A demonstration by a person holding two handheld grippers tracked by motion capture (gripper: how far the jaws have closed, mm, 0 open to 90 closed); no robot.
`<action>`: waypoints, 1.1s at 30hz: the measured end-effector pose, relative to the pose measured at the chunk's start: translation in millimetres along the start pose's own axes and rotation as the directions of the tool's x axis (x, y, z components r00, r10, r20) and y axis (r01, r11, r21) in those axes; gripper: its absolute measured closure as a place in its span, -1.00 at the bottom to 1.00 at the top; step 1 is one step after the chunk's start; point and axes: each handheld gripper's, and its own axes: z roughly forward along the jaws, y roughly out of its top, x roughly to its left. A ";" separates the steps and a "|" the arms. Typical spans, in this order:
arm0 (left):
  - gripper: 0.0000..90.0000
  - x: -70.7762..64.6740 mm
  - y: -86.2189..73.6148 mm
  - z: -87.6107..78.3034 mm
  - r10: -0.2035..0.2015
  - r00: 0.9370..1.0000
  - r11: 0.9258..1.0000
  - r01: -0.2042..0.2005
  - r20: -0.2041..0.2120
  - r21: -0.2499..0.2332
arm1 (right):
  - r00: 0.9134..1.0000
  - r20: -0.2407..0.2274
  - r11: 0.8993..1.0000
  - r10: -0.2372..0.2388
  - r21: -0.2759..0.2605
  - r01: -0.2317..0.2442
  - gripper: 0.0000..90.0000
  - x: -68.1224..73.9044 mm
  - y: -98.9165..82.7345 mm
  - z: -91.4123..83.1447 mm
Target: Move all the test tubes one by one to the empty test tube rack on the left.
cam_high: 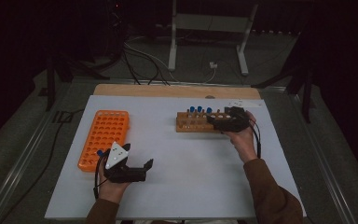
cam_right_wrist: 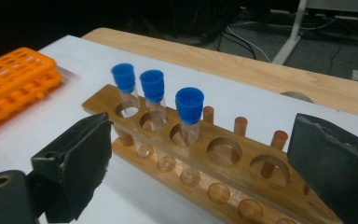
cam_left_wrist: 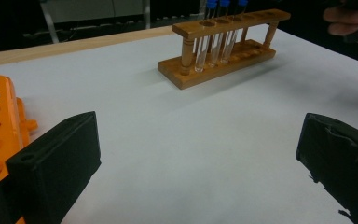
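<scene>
Wooden rack (cam_right_wrist: 223, 161) holds three blue-capped tubes (cam_right_wrist: 189, 116).

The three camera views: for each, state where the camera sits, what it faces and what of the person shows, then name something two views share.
High view: above the table, looking down; both forearms, left gripper, right gripper.
Left gripper view: between its open jaws, facing the wooden rack.
Right gripper view: between its open jaws, over the blue-capped tubes.
Shared: rack, orange rack.

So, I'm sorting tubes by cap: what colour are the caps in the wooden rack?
Blue caps, clearest in the right gripper view.
</scene>
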 end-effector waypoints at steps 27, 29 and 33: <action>-0.98 -11.5 2.5 4.2 0.025 0.999 1.000 -0.025 0.042 -0.002 | 0.994 0.030 0.994 -0.105 0.007 0.105 0.68 12.4 -9.3 36.5; -0.98 -11.7 2.3 4.5 0.021 0.999 1.000 -0.021 0.045 -0.001 | 0.994 0.033 0.995 -0.104 0.007 0.104 0.69 13.0 -9.2 36.9; -0.98 -11.5 2.0 5.0 0.017 0.999 1.000 -0.017 0.050 0.000 | 0.994 0.037 0.995 -0.098 0.010 0.098 0.69 12.6 -8.9 36.5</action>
